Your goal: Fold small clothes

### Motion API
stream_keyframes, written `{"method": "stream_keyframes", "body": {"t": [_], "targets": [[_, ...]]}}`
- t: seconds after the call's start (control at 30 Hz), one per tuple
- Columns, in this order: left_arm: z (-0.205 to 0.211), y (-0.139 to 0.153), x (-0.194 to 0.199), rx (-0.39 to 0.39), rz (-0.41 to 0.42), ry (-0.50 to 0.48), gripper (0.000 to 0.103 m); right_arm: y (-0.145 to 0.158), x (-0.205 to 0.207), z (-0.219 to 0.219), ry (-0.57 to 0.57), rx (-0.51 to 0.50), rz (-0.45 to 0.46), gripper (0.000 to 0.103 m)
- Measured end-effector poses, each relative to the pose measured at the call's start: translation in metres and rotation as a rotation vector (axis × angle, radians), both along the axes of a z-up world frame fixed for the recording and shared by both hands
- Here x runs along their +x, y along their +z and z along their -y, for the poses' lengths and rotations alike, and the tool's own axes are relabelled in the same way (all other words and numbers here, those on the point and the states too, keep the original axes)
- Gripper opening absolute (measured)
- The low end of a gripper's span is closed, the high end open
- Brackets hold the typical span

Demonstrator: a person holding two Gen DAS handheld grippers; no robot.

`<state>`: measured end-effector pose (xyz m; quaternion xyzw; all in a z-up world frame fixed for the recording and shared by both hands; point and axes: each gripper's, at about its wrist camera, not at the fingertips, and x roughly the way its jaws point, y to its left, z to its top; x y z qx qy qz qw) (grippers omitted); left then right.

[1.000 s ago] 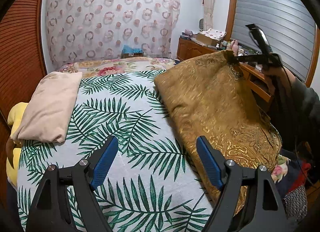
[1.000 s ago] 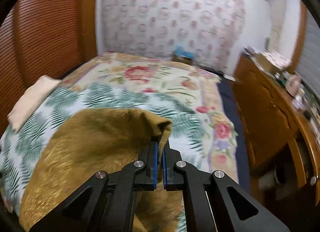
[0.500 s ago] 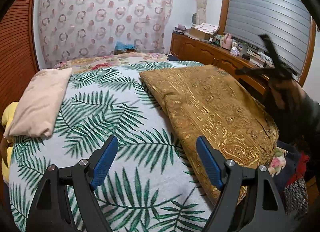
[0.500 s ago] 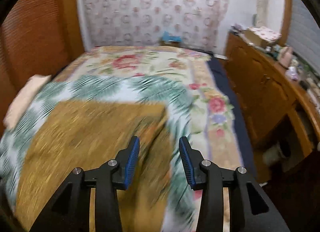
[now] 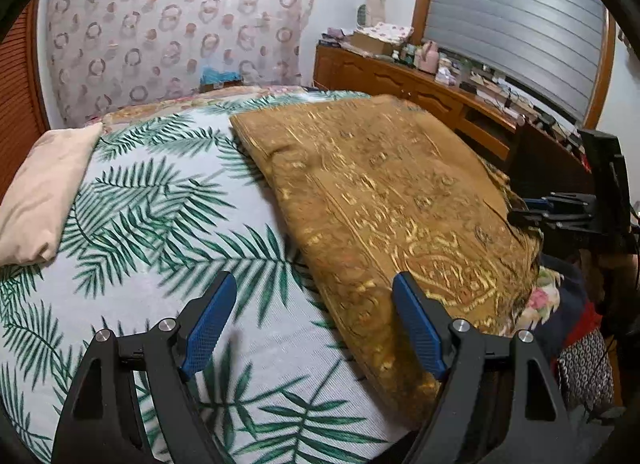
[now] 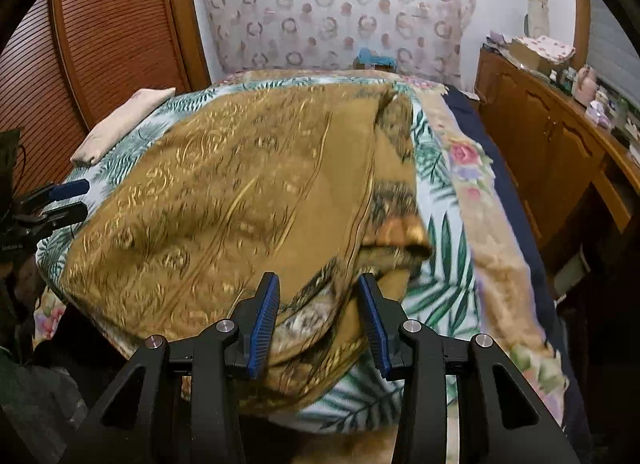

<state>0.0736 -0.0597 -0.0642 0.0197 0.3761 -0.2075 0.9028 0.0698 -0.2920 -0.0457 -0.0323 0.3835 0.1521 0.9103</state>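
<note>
The gold-patterned garment (image 5: 384, 200) lies spread on the bed (image 5: 168, 200), over the palm-leaf sheet, toward the bed's right side as the left wrist view shows it. Its long axis runs from the near right edge of the bed up toward the far curtain, with its left border a fairly straight fold line and its near end draping off the bed edge.

The left tongs (image 5: 314, 322) are wide open and hold nothing; they hover over bare sheet just left of the garment's near left border, so the cloth lies to their right and ahead.

The right tongs (image 6: 318, 318) are also open, less widely, and grip nothing. They sit right at the garment's (image 6: 240, 192) near right part, where the cloth is bunched and a flap has turned over onto itself, showing a plainer underside. Loose fabric sits between the two blue pads, though the view is blurred and I cannot tell if it touches them.

My judgement is that the right tongs are the nearer to a graspable edge, and the rumpled flap there likely needs straightening before any clean fold across the long axis.
</note>
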Motion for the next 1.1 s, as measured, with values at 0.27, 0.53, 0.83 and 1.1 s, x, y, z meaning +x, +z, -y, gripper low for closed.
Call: {"method": "stream_keyframes", "body": {"t": [0.27, 0.53, 0.83, 1.1], "targets": [[0.006, -0.007, -0.012, -0.017, -0.034, -0.031, 0.081, 0.034, -0.023, 0.012, -0.051, 0.009, 0.109, 0.002], [0.012, -0.012, -0.022, -0.072, -0.082, -0.086, 0.066, 0.017, -0.031, 0.032, -0.107, 0.061, 0.054, 0.002], [0.018, -0.015, -0.030, -0.107, -0.107, -0.132, 0.034, 0.016, -0.019, 0.027, -0.106, 0.067, 0.049, 0.002], [0.017, 0.015, -0.048, -0.159, -0.046, -0.170, 0.005, 0.012, -0.021, 0.024, -0.108, 0.061, 0.043, 0.002]]}}
